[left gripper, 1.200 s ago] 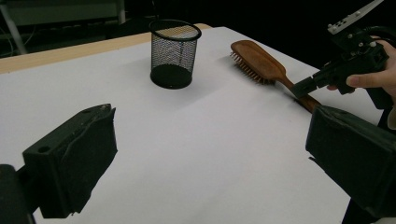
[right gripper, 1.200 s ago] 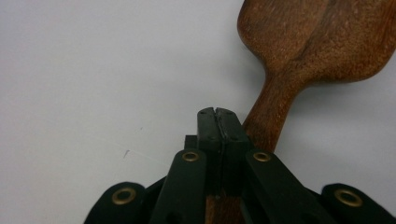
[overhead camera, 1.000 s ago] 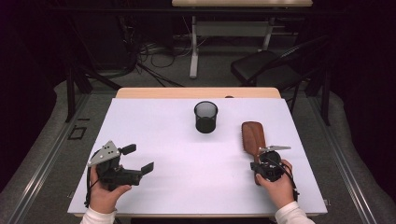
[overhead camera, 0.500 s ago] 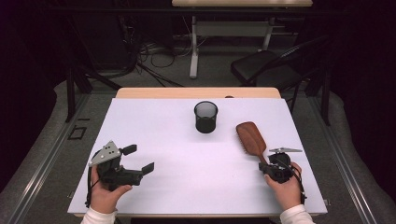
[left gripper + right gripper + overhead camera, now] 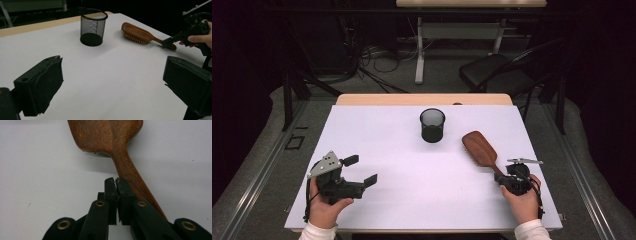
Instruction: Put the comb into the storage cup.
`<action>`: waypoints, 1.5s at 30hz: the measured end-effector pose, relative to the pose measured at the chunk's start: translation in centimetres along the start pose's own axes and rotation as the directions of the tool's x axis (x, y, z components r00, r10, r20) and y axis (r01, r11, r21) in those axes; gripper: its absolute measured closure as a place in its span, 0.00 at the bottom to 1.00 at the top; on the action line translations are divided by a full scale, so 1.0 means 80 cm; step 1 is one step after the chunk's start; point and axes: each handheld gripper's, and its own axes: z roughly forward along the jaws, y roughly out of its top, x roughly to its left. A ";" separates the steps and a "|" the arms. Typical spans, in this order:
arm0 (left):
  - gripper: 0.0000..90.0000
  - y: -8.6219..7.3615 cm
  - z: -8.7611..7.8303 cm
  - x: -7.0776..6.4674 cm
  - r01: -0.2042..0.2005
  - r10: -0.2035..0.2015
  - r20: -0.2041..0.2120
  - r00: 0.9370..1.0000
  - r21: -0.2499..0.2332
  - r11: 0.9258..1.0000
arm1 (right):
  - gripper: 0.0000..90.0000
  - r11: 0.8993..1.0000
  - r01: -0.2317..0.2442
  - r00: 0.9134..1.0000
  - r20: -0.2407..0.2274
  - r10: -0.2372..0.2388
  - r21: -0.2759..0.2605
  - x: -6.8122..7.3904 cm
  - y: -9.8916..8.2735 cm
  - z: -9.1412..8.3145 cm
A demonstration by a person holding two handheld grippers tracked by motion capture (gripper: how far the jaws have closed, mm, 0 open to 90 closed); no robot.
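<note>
Apparently the right gripper (image 5: 506, 176), its jaws closed together with nothing between them, is nudging the wooden hairbrush (image 5: 479, 148) by its handle across the white table (image 5: 402, 200) near the mesh pen cup (image 5: 432, 125), so gripping will require reopening, while the left gripper (image 5: 360, 170) is resting wide open.

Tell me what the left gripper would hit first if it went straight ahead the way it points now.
Probably nothing soon: the left gripper points across bare table; the mesh cup and hairbrush sit farther off.
</note>
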 end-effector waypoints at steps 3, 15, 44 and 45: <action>0.03 0.000 0.000 0.000 0.001 -0.001 -0.001 1.000 0.000 1.000 | 0.97 1.000 -0.004 1.000 0.002 0.004 0.002 0.000 0.001 0.000; 0.03 -0.001 0.003 0.001 0.002 -0.002 0.002 1.000 0.002 1.000 | 0.96 1.000 -0.021 1.000 -0.002 0.021 -0.003 -0.005 0.001 0.001; 0.04 -0.001 0.000 0.001 0.009 -0.009 -0.003 1.000 -0.002 1.000 | 0.73 0.999 0.009 0.997 -0.075 -0.011 -0.035 -0.001 0.012 -0.014; 0.04 -0.001 0.000 0.001 0.009 -0.009 -0.004 1.000 -0.003 1.000 | 0.72 0.999 0.018 0.997 -0.073 -0.020 -0.033 0.000 0.013 -0.015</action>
